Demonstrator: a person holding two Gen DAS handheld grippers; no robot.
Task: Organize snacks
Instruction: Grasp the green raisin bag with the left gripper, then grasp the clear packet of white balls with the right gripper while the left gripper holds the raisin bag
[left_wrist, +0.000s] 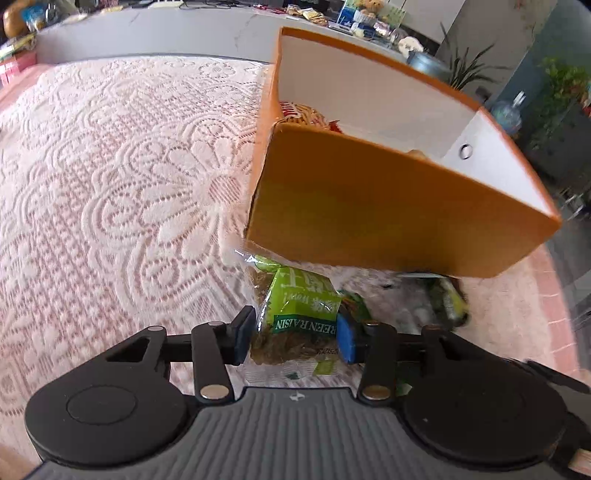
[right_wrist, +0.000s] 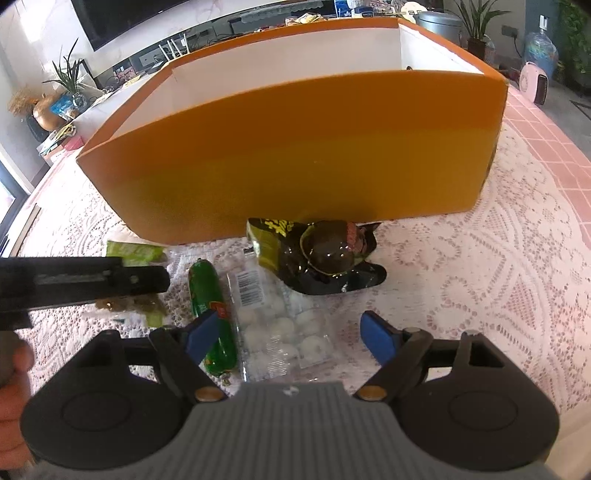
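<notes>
My left gripper (left_wrist: 293, 334) is shut on a green raisin packet (left_wrist: 299, 314), held just in front of the orange box (left_wrist: 388, 206). The box has white inner walls, and a red and yellow snack pack (left_wrist: 303, 112) lies inside. My right gripper (right_wrist: 286, 332) is open, low over a clear bag of white round sweets (right_wrist: 280, 325). A green sausage-shaped pack (right_wrist: 210, 299) lies at its left finger. A dark glossy pouch (right_wrist: 317, 258) rests against the orange box (right_wrist: 295, 155). The left gripper's arm (right_wrist: 81, 282) shows at the left over the raisin packet (right_wrist: 135, 253).
The table wears a white lace cloth (left_wrist: 110, 184) over pink. A grey counter (left_wrist: 166, 33) with clutter runs behind. A dark green pack (left_wrist: 447, 299) lies blurred under the box's near corner. Plants (right_wrist: 476, 22), a metal pot (right_wrist: 439, 18) and a water jug (right_wrist: 541, 48) stand beyond.
</notes>
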